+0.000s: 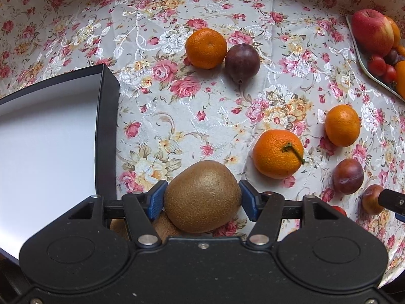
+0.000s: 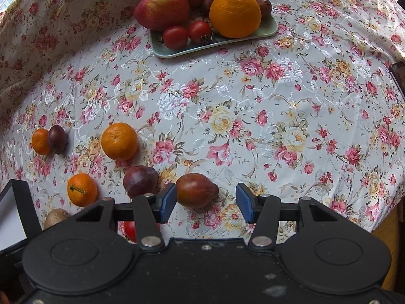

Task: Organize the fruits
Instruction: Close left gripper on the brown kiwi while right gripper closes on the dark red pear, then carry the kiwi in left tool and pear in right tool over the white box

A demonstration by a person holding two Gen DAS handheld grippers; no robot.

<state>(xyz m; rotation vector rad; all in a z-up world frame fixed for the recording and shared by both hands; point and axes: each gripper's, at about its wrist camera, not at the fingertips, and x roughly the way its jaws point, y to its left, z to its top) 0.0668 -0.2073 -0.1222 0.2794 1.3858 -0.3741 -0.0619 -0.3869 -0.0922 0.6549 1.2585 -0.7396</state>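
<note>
Now, through my left wrist view, my left gripper (image 1: 202, 198) clamps a kiwi (image 1: 202, 196) between both blue pads, lifted above the floral surface (image 1: 157, 116) so I can carry it toward the black-walled box (image 1: 107, 126) just to its left. A second kiwi (image 1: 164, 228) sits beneath.

From the right wrist view, my right gripper (image 2: 206, 202) stands wide around a reddish plum (image 2: 196, 193), left pad touching, right pad apart, lined up for a grasp. The green tray (image 2: 265, 29), well away, already holds an apple (image 2: 162, 6) and more.
</note>
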